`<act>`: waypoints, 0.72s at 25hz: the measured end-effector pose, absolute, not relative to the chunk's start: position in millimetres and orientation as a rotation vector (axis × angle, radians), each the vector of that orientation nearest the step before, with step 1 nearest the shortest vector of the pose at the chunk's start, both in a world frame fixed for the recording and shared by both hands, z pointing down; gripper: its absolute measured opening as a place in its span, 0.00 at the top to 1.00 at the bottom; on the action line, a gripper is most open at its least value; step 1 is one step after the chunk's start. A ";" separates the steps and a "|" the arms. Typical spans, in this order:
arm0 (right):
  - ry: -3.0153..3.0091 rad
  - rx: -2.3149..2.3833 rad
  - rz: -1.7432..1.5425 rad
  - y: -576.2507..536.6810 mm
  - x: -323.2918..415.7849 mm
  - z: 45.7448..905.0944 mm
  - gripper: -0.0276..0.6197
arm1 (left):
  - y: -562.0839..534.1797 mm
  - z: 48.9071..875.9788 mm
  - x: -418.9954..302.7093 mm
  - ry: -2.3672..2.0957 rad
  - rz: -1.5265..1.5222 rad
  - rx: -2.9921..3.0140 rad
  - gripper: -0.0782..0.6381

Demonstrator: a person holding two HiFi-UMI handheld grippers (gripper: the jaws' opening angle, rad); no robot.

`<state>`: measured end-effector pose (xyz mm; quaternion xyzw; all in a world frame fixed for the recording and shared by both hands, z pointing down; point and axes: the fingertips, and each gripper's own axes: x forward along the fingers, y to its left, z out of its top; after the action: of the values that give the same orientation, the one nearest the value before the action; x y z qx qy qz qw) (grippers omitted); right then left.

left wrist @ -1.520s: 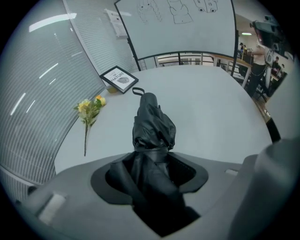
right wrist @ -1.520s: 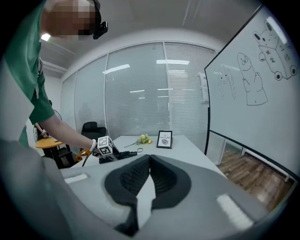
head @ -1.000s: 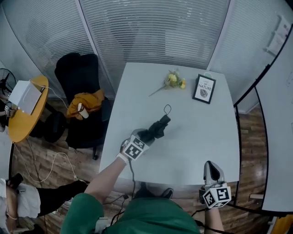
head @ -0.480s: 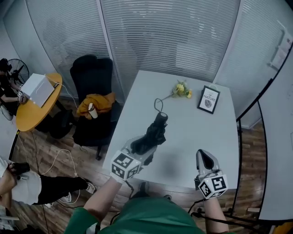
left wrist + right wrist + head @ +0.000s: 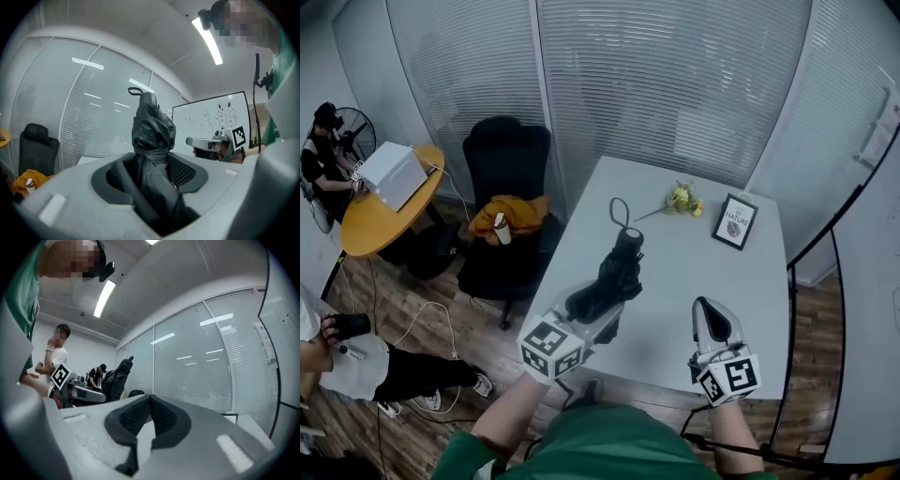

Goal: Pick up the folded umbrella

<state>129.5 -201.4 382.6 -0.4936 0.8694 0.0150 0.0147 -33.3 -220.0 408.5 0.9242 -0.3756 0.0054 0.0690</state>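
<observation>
Over the near half of the white bench (image 5: 675, 272), the left hand-held gripper (image 5: 598, 311) is clamped on the folded umbrella (image 5: 619, 267), holding it clear of the surface with its loop strap at the far end. At 4 o'clock from it, the right hand-held gripper (image 5: 710, 323) hangs empty, jaws together. Yellow flowers (image 5: 682, 199) lie on the bench at 1 o'clock, and a framed picture (image 5: 736, 221) at 2 o'clock. Glass walls with blinds ring the room. A black chair (image 5: 508, 169) stands at 10 o'clock on the wood floor (image 5: 412, 309).
</observation>
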 end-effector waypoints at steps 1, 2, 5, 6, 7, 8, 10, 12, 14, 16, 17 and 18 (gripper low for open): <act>2.705 -1.528 0.055 -201.0 125.7 380.1 0.95 | -219.1 406.8 -35.6 -1.135 0.012 2.785 0.55; 2.705 -1.521 0.062 -200.4 122.8 377.8 0.95 | -217.9 405.0 -37.1 -1.136 0.007 2.788 0.55; 2.702 -1.507 0.088 -197.2 118.6 371.8 0.95 | -212.7 399.7 -38.1 -1.131 -0.019 2.800 0.56; 2.699 -1.505 0.094 -196.1 117.8 370.3 0.95 | -211.0 398.5 -38.1 -1.129 -0.025 2.804 0.56; 2.696 -1.504 0.099 -195.6 117.2 369.0 0.95 | -209.9 397.5 -38.0 -1.126 -0.030 2.808 0.56; 2.693 -1.504 0.102 -195.8 116.7 368.2 0.95 | -209.7 396.7 -37.8 -1.123 -0.032 2.813 0.56; 2.690 -1.500 0.100 -197.1 116.1 368.0 0.95 | -210.7 395.3 -37.0 -1.117 -0.034 2.823 0.56; 2.694 -1.497 0.096 -198.0 115.9 368.3 0.95 | -212.0 393.4 -36.0 -1.111 -0.033 2.830 0.56; 2.697 -1.499 0.093 -197.5 116.3 368.7 0.95 | -211.7 391.2 -35.0 -1.108 -0.035 2.836 0.56; 2.695 -1.500 0.091 -196.7 117.3 368.8 0.95 | -211.2 389.5 -34.6 -1.110 -0.032 2.843 0.56; 2.693 -1.500 0.089 -196.9 117.5 368.6 0.95 | -211.4 388.6 -34.6 -1.111 -0.029 2.847 0.56; 2.691 -1.499 0.086 -197.3 117.7 368.4 0.95 | -211.7 387.9 -34.6 -1.111 -0.026 2.851 0.56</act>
<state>117.7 -197.3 368.4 -0.4861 0.8729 0.0280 0.0300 -34.6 -211.7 387.9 0.9310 -0.3628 -0.0084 0.0406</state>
